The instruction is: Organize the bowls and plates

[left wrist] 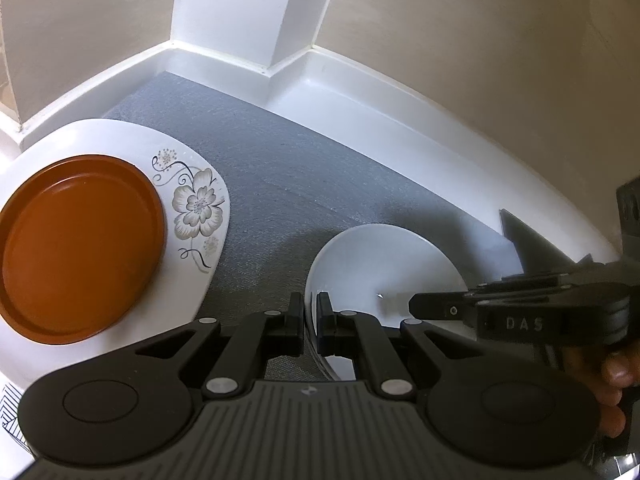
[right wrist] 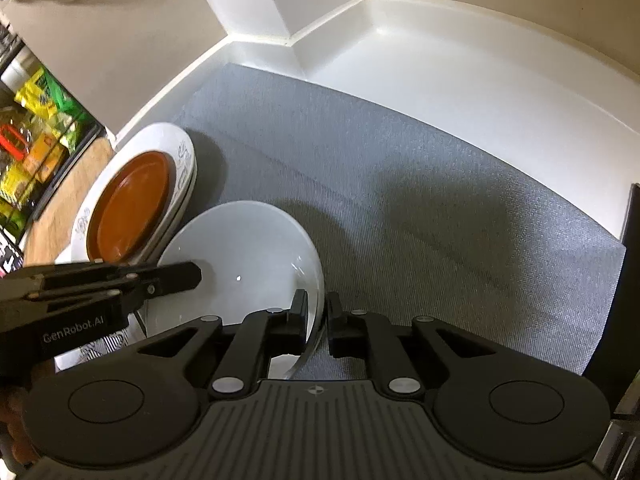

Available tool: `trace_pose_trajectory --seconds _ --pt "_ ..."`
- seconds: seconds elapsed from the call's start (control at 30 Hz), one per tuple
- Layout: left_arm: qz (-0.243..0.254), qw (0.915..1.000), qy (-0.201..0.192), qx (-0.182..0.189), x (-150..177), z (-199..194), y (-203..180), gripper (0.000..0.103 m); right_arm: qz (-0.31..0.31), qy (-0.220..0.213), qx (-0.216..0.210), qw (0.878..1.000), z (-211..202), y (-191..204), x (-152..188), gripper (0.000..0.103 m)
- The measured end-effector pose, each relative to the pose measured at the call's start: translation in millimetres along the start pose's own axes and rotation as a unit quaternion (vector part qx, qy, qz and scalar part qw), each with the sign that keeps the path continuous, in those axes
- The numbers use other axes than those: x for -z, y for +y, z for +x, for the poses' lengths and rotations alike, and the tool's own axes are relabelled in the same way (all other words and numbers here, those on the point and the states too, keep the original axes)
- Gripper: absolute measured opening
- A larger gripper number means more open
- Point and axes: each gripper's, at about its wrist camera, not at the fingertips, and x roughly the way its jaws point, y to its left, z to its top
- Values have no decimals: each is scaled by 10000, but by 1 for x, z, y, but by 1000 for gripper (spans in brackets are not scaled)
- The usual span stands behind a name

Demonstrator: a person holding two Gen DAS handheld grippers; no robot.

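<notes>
A white bowl [left wrist: 384, 264] [right wrist: 240, 248] sits low over a grey mat [left wrist: 260, 168] [right wrist: 440, 200]. My left gripper [left wrist: 309, 312] [right wrist: 196, 276] is shut on the bowl's left rim. My right gripper [right wrist: 318, 312] [left wrist: 416, 304] straddles the opposite rim. One pad lies against the inside, and a thin gap shows between the rim and the outer pad, so it stands open. To the left, an orange plate [left wrist: 80, 248] [right wrist: 132, 208] lies on stacked white floral plates [left wrist: 200, 208] [right wrist: 182, 152].
A white ledge [left wrist: 360, 92] [right wrist: 460, 60] borders the mat, with a wall corner pillar [left wrist: 236, 4] behind. Shelves of coloured packages [right wrist: 32, 140] and a wooden surface [right wrist: 52, 208] lie far left. A black-patterned dish [right wrist: 100, 348] sits under the left gripper.
</notes>
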Motion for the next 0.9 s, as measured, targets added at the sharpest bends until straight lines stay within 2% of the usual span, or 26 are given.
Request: trace_pose_trajectory --seconds 0.47,0.7,0.9 --pt "78 9995 -241 181 -5 -17 -4 4 17 -246 149 9996 -16 9 4 10" --pt "150 9981 -521 284 -13 -54 -17 4 -8 -623 169 9979 -52 20 -1 10" --pt "351 9977 -524 239 -9 -90 -33 4 -138 -819 153 9964 -88 35 7 10"
